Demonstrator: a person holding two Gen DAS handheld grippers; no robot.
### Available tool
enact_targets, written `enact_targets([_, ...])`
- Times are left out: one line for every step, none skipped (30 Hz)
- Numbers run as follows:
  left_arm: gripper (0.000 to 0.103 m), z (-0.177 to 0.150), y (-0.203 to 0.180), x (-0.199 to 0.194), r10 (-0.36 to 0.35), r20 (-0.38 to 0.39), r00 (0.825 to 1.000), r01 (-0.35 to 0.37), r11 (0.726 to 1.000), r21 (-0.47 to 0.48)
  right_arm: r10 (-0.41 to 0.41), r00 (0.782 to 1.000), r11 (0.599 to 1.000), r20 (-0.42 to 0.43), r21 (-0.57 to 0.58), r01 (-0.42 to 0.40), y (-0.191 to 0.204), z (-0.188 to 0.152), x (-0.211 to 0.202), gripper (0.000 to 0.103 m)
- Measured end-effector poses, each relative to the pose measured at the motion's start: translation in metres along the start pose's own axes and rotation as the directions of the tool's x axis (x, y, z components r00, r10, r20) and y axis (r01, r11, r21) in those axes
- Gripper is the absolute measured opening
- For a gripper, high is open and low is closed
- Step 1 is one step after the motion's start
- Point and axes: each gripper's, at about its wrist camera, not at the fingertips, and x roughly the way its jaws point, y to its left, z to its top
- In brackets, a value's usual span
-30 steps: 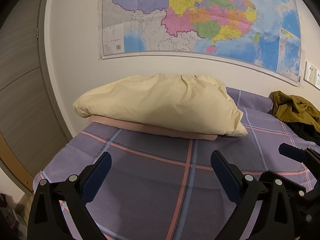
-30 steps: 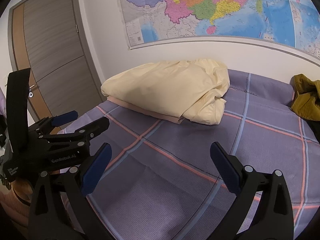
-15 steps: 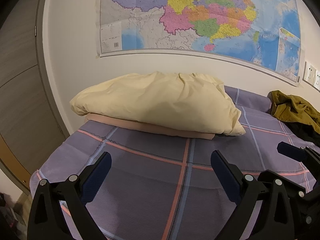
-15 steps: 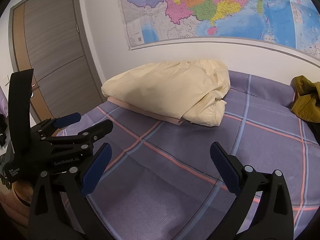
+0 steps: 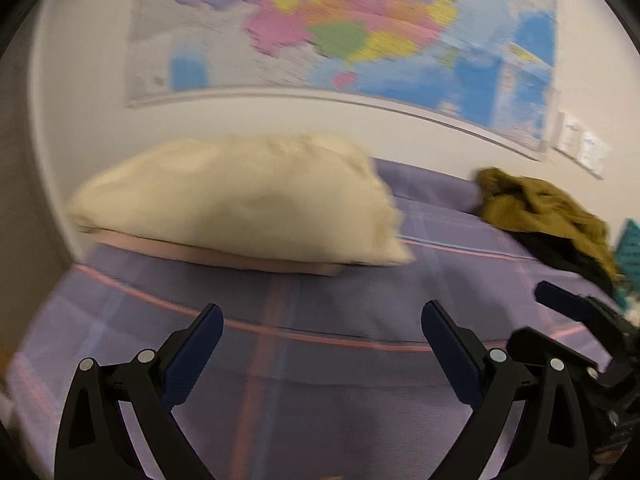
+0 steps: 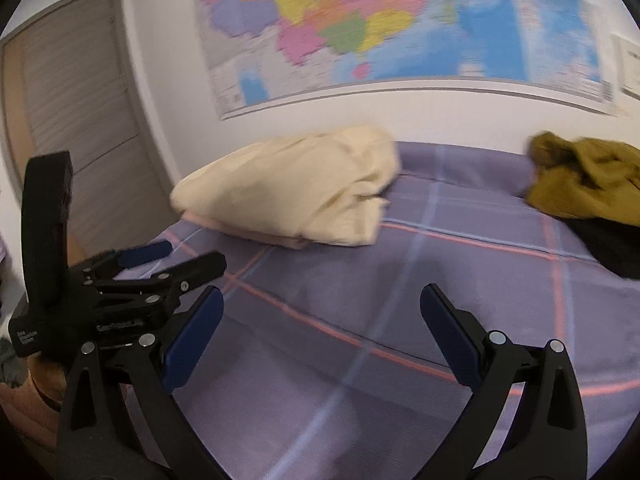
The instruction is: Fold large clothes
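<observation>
Left wrist view, near: left tool [image 5: 322, 326] spread wide, empty, over the purple plaid bed [image 5: 280, 392]. Right tool [image 6: 320, 312] likewise spread, nothing pinched, low above the same sheet. Mid: folded cream bedding [image 5: 240, 204] on a pink layer [image 5: 224, 254], ahead-left. Far right, by the wall: crumpled olive garment [image 6: 588, 176], unfolded, with dark fabric [image 6: 600, 246] at its near side; the heap runs roughly left-right along the headboard side. Garment lies ahead and to the right of both tools; right tool looks nearer, so likely it reaches first. Wall map [image 6: 400, 20] behind. Frames blurred.
</observation>
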Motion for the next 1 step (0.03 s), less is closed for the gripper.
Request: enact_targets([0.096,0.0006,-0.0066,0.0032,-0.026,-0.008,1.000,0.027,1.000,0.009,-0.019,1.000,1.000,0.006,0.011,0.019,-0.0054,-0.0012,-0.0045,0.097])
